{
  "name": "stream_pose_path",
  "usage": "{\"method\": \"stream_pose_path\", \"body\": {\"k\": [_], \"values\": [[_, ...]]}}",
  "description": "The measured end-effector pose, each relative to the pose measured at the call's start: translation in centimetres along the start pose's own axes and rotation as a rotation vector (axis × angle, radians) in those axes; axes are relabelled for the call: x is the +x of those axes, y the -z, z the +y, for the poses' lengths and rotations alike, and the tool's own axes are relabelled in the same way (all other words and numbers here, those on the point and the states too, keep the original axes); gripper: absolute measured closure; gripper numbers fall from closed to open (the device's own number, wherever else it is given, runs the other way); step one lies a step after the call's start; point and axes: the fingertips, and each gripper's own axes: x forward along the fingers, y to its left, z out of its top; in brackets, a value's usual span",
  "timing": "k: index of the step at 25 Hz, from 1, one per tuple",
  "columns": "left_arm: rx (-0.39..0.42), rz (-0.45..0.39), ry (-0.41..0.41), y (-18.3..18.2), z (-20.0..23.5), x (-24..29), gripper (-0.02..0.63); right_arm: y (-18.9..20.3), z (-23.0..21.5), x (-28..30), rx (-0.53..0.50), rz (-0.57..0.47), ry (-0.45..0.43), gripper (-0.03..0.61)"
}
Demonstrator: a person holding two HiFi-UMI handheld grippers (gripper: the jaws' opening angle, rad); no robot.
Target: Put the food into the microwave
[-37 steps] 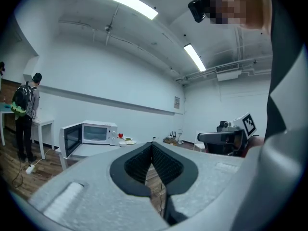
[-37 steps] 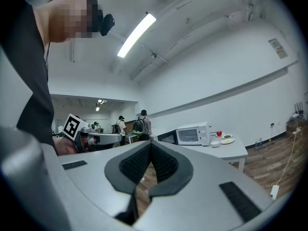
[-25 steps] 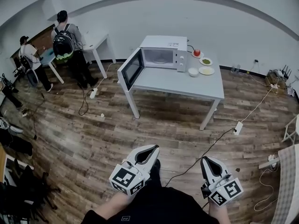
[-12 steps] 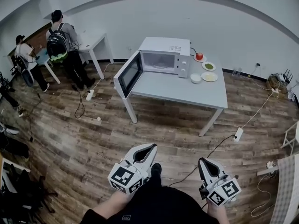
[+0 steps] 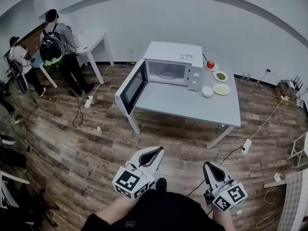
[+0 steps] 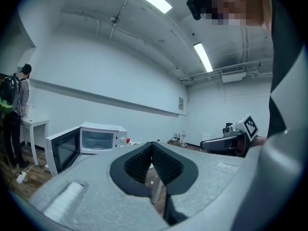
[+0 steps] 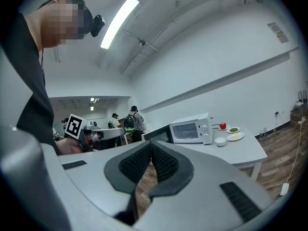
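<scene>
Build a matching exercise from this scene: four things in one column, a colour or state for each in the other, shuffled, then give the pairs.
Things
1. microwave door
2. apple
3. bowl
4. right gripper

Colours and states
A. white, standing directly on the table
B. shut, nothing held
C. swung open
D. red, on a plate

Pairs: 1-C, 2-D, 3-A, 4-B
</scene>
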Motion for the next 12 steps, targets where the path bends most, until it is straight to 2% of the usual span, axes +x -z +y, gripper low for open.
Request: {"method": "stream_pose_path", "body": {"k": [7, 12], "values": [[0.016, 0.005, 0.004, -0.5, 6.2, 1.5, 0.606, -1.3, -1.7, 6.4, -0.003, -0.002, 0.024, 0.563], [-0.002, 0.01, 0.0, -0.2, 8.1, 2.3, 0.606, -1.1, -2.1, 8.6, 0.003, 0.009, 0.017, 0.563]]}}
